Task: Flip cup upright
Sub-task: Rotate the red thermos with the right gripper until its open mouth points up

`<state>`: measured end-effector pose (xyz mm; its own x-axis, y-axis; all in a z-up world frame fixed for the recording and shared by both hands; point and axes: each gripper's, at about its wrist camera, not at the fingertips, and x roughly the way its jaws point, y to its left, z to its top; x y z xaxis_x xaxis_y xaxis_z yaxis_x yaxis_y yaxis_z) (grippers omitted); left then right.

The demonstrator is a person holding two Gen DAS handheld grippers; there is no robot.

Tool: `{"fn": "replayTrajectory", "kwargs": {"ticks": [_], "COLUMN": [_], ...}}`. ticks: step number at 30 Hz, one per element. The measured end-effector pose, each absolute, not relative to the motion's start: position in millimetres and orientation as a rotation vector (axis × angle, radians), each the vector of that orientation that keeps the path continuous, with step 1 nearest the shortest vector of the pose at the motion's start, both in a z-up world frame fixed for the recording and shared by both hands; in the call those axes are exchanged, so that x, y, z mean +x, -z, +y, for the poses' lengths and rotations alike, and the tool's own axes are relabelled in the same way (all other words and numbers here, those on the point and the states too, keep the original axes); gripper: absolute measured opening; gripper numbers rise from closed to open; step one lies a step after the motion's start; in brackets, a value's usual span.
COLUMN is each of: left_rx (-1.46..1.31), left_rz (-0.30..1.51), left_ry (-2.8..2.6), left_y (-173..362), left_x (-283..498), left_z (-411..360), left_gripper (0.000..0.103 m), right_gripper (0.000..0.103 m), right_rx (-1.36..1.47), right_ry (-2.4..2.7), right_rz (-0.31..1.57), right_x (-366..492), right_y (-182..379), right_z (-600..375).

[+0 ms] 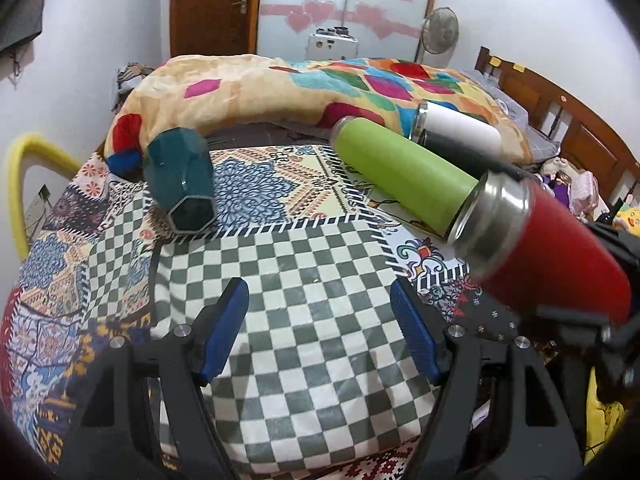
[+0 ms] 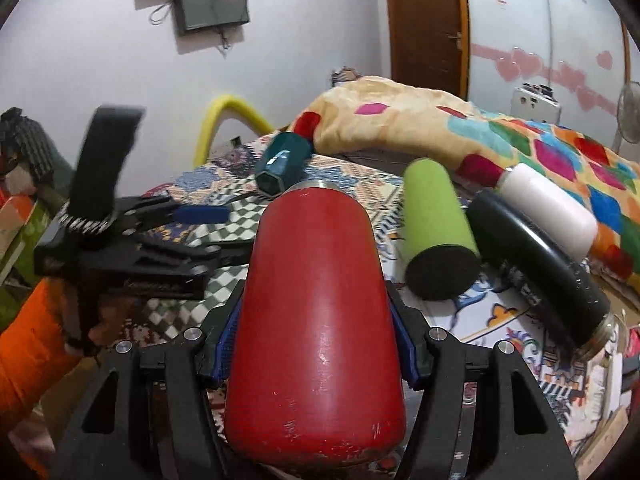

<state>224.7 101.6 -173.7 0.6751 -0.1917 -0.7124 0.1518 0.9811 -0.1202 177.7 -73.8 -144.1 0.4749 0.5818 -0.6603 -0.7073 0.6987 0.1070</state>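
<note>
Even indoor light, fisheye-warped edges, slight motion blur.

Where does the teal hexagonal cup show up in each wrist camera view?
Left wrist view: the teal hexagonal cup lies on its side at upper left, open mouth toward the camera, next to the folded blanket.
Right wrist view: it lies above centre, just beyond the top of the red flask.
Shared landmark: the green flask.
</note>
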Motion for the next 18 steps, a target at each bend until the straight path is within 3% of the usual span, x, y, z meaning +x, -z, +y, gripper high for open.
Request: {"fn": "replayTrajectory", "kwargs": {"ticks": [18], "left_rx": [-0.113], "left_rz": [0.787], "left_ry": [0.246], "left_y": [157.2], "left_x": [225.4], "left_z": [106.1], "left_gripper": [0.072], "right_gripper": [0.059], "right_rx": [-0.243], "right_ry": [-0.817], "right_rz": [0.717], "right_x": [179.3], "right_y": [157.2], "right_z": [-65.6]}}
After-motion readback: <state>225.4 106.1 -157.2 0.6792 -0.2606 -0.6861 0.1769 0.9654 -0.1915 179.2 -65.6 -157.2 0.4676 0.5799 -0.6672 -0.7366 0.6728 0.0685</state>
